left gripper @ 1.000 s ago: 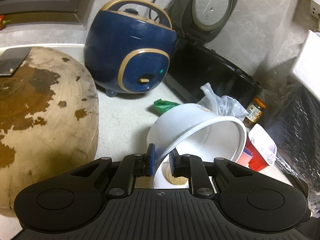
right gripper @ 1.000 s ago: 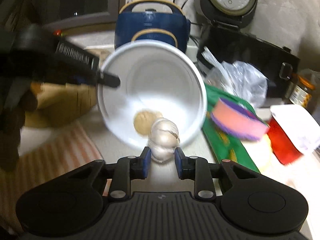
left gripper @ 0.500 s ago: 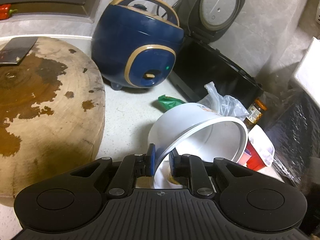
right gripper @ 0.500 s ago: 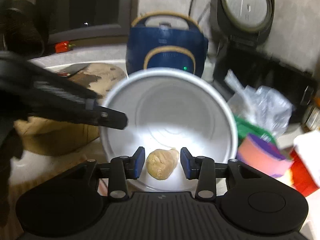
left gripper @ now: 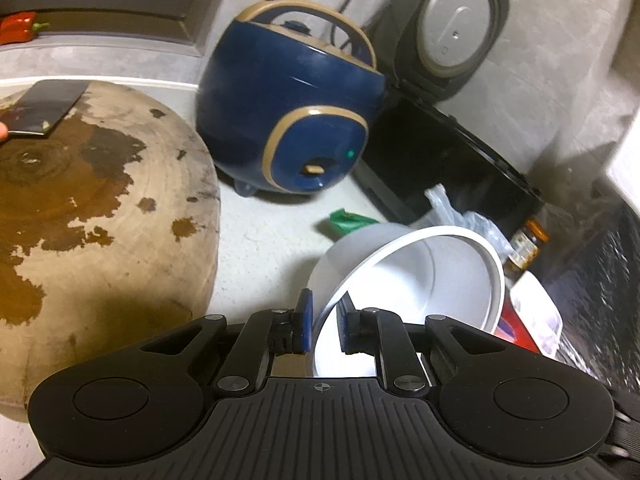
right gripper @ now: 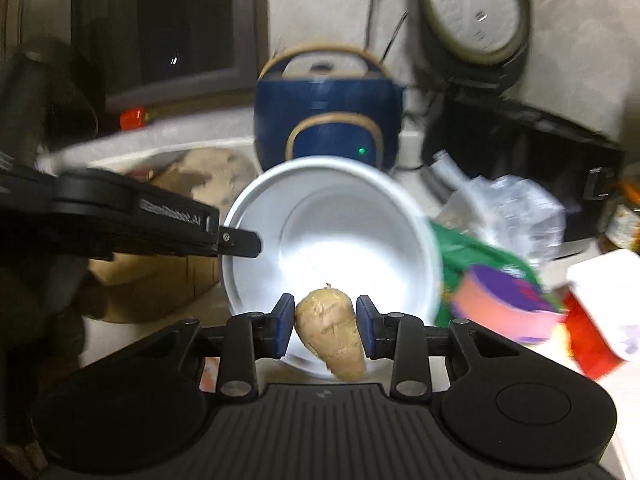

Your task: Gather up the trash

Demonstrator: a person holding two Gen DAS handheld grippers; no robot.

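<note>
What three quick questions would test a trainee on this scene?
1. True or false: the left gripper pinches the bowl by its rim.
2. What sits between the right gripper's pads? A garlic; B brown lump; C sponge.
3. Fill in: the green light glows on the ___ cooker.
Key: 1 true. 2 B; the jaws have just been closing on it. 3 blue.
</note>
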